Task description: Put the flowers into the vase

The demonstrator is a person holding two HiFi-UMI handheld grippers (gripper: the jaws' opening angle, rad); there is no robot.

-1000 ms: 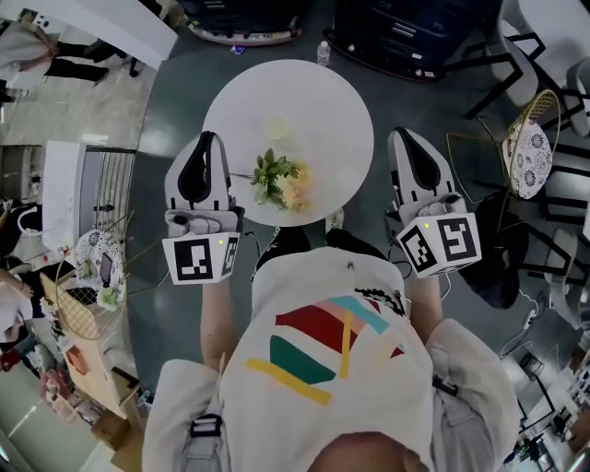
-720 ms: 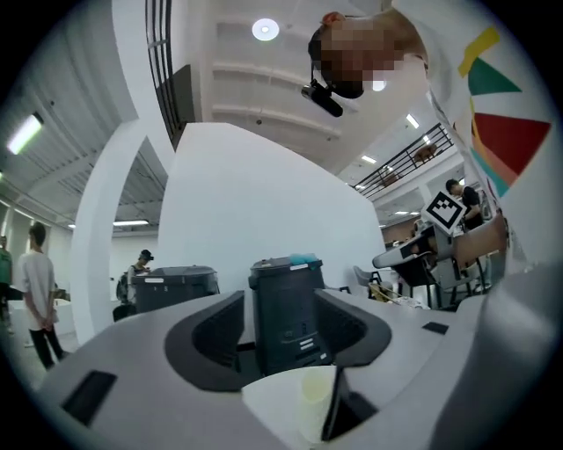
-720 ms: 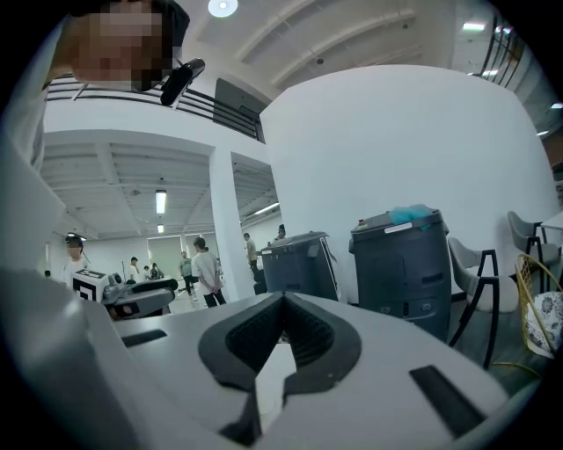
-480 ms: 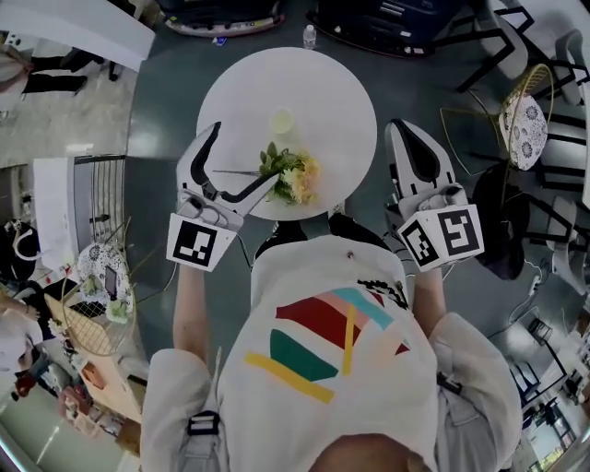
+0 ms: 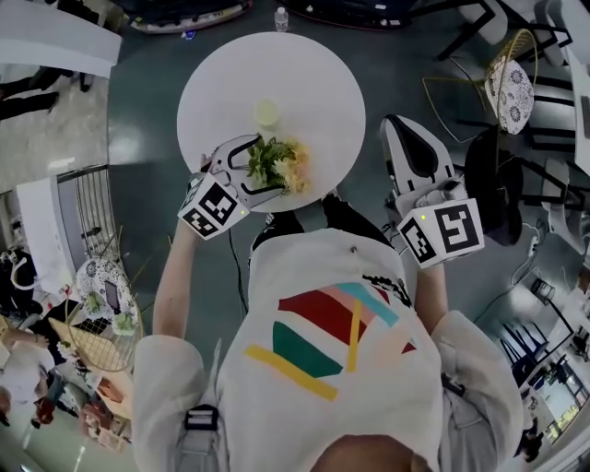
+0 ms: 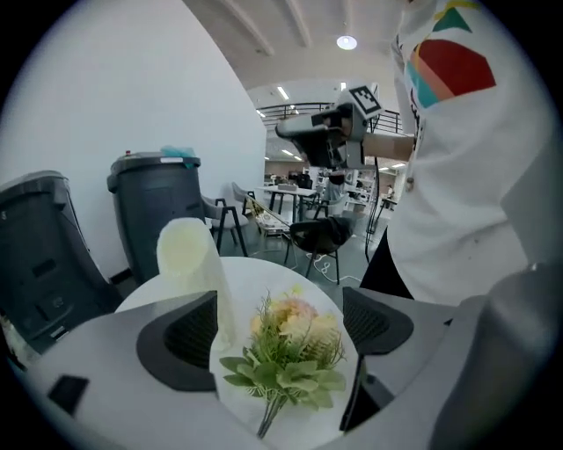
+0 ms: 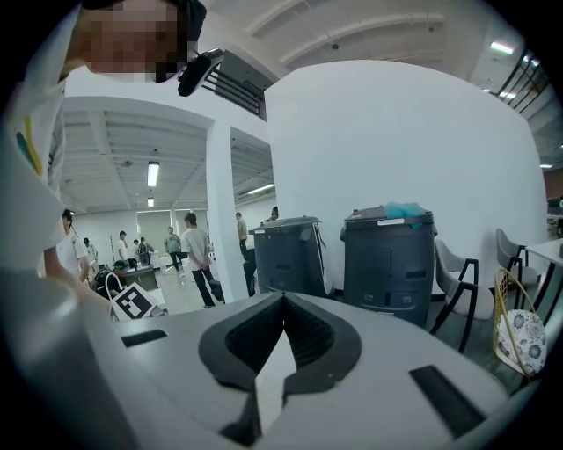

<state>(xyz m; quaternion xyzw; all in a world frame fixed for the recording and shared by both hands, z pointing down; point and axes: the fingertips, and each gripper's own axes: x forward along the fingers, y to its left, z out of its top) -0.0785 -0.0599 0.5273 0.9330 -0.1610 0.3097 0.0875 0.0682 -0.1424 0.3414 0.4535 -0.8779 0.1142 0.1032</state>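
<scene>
A small bouquet (image 5: 284, 166) of pale blooms and green leaves lies on the round white table (image 5: 313, 83), near its front edge. Just behind the bouquet stands a pale, tall vase (image 5: 267, 112). My left gripper (image 5: 258, 168) is open and its jaws have just been opening. They straddle the bouquet (image 6: 290, 352) without pressing on it, and the stems point toward me. The vase (image 6: 189, 259) rises behind the left pad (image 6: 185, 330). My right gripper (image 5: 415, 161) hangs off the table's right side, shut and empty. Its jaws (image 7: 281, 308) meet in the right gripper view.
Two dark bins (image 6: 154, 206) stand beyond the table. A wicker chair (image 5: 512, 78) and dark chairs (image 5: 502, 175) are at the right, and a water bottle (image 5: 281, 18) is on the floor past the table. People stand far off (image 7: 193, 250).
My left gripper went from shut to open, dropped and swung in over the table's front, and now brackets the bouquet. The right gripper has stayed about where it was.
</scene>
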